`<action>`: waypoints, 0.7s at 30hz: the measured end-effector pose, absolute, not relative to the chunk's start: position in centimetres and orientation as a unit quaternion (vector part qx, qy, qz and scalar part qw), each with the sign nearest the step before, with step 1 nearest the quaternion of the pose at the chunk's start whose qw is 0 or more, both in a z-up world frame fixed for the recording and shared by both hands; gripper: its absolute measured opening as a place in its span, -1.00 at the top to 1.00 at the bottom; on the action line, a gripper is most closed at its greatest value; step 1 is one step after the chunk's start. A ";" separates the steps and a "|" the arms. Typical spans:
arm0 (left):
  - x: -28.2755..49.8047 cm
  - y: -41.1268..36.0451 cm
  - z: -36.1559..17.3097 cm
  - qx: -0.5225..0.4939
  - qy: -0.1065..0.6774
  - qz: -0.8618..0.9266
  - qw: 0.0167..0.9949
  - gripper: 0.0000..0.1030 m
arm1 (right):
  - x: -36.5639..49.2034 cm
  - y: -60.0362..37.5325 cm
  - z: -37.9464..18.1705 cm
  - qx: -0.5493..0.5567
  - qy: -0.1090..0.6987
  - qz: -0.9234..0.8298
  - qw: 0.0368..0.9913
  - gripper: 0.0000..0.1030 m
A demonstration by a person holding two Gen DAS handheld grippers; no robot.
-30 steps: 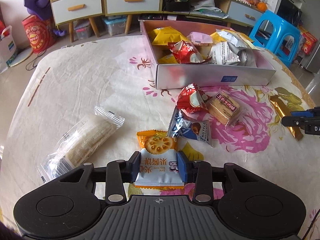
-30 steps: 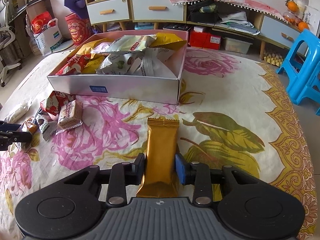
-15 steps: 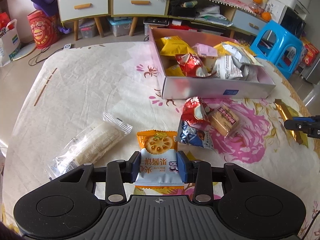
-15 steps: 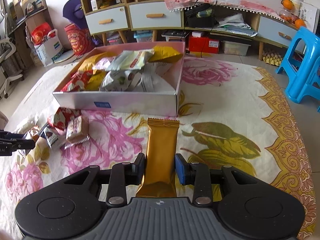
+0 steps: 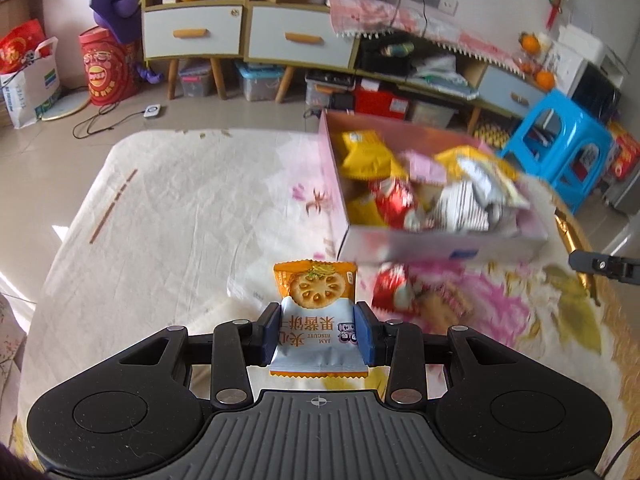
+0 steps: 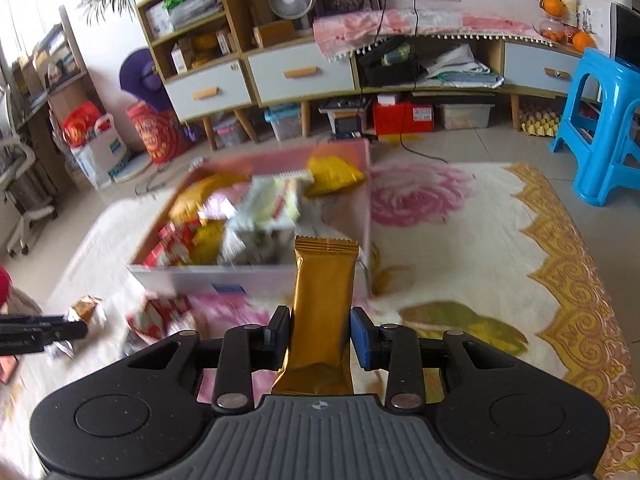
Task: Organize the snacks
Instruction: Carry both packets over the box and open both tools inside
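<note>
— Where's the box from each hand?

— Ahead of both. My left gripper (image 5: pixel 318 334), jaws clenched on the jam biscuit packet (image 5: pixel 316 316), has the box (image 5: pixel 432 246) up and right; my right gripper (image 6: pixel 320 334), grasping the gold bar (image 6: pixel 322 316) lengthwise, has it straight ahead, nearer.

biscuit packet (image 5: pixel 318 322): glossy printed plastic film
gold bar wrapper (image 6: pixel 322 312): shiny metallic foil
box (image 5: pixel 440 246): smooth card, faint sheen
table cover (image 5: pixel 180 220): matt floral cloth
gripper bodies: matt black plastic, ribbed
stool (image 6: pixel 604 128): glossy blue plastic
</note>
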State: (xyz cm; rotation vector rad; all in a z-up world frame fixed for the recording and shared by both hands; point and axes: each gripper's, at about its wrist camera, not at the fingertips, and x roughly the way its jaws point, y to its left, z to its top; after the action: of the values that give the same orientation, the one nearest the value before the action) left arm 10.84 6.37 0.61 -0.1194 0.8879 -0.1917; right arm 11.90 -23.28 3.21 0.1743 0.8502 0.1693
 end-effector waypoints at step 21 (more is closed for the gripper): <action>19.5 0.5 2.7 -0.111 0.386 -0.133 0.906 0.30 | 19.3 -19.6 4.8 0.156 0.373 0.106 0.909 0.54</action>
State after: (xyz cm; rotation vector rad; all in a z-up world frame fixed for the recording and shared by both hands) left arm 19.50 0.53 2.73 -0.2286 0.7979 -0.2755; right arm 19.33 -19.59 4.82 0.3216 0.7690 0.2184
